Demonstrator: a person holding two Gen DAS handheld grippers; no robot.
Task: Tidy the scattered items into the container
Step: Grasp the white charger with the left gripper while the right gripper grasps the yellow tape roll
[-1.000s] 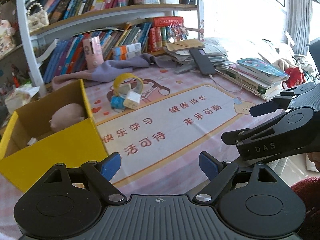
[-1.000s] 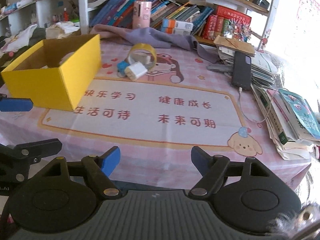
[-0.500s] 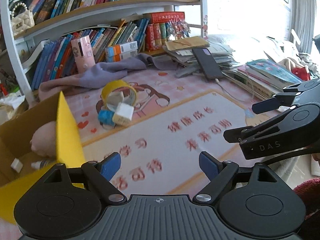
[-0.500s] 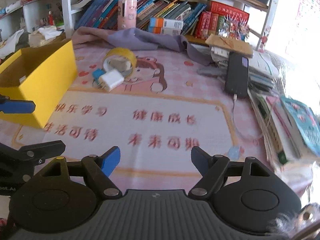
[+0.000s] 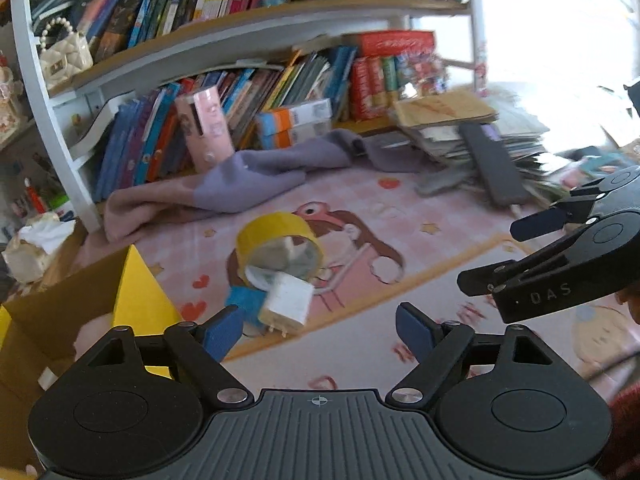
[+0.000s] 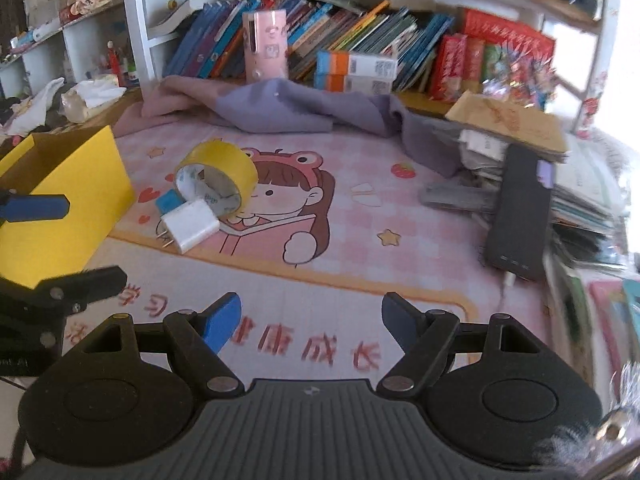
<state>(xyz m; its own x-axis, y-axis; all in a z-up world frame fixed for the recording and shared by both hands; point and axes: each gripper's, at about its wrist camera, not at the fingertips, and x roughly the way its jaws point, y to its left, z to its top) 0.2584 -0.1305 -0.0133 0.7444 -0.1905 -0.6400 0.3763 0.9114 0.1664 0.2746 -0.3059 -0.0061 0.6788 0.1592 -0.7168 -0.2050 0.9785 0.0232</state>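
I have both grippers hovering above the near part of a pink cartoon desk mat point(image 6: 352, 216), and neither one carries anything. The left gripper point(image 5: 319, 330) has its blue pads apart with only mat between them; its jaws are closing a little at this moment. The right gripper point(image 6: 311, 322) stands with its jaws wide apart and nothing between them.

The scattered items sit together toward the left of the mat, beyond both grippers. A roll of yellow tape point(image 6: 218, 178) lies tilted on its edge. A white charger plug point(image 6: 190, 230) rests just in front of it, touching the roll, prongs pointing near and left. A small blue block point(image 6: 168, 202) is tucked against the plug and the roll on the left side.

The container, a yellow cardboard box point(image 6: 76, 192), stands at the left edge, just beside this cluster but not touching it. Through the left wrist camera I see into its open top: something pale pink lies inside, too blurred to name.

Farther back, a purple cloth point(image 6: 288, 110) is crumpled along the foot of a bookshelf point(image 6: 360, 40) packed with books. At the right, a black power bank point(image 6: 520, 216) leans on a stack of papers point(image 6: 508, 124), well apart from the cluster.
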